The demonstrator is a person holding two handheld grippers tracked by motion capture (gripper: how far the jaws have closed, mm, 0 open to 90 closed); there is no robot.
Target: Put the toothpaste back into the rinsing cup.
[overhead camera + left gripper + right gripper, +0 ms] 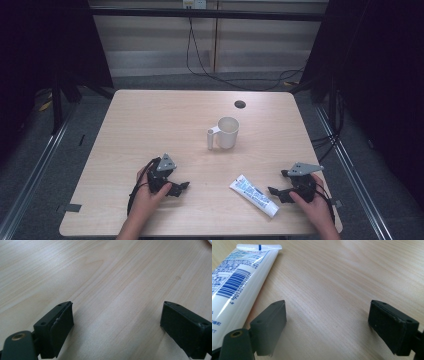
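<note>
A white toothpaste tube (254,195) with blue print lies flat on the wooden table (150,120), near the front right. In the right gripper view the tube (239,282) runs along the left side, just outside the left jaw. My right gripper (279,191) rests on the table beside the tube's cap end, jaws wide apart with only bare wood between them (327,322). My left gripper (181,188) sits at the front left, held by a hand, open over bare wood (117,325). A white mug (227,132) stands upright mid-table with a small white cylinder (210,139) beside its handle.
A dark round cable hole (240,104) lies in the table behind the mug. Black cables hang behind the far edge. Dark curtains and metal floor rails flank the table on both sides.
</note>
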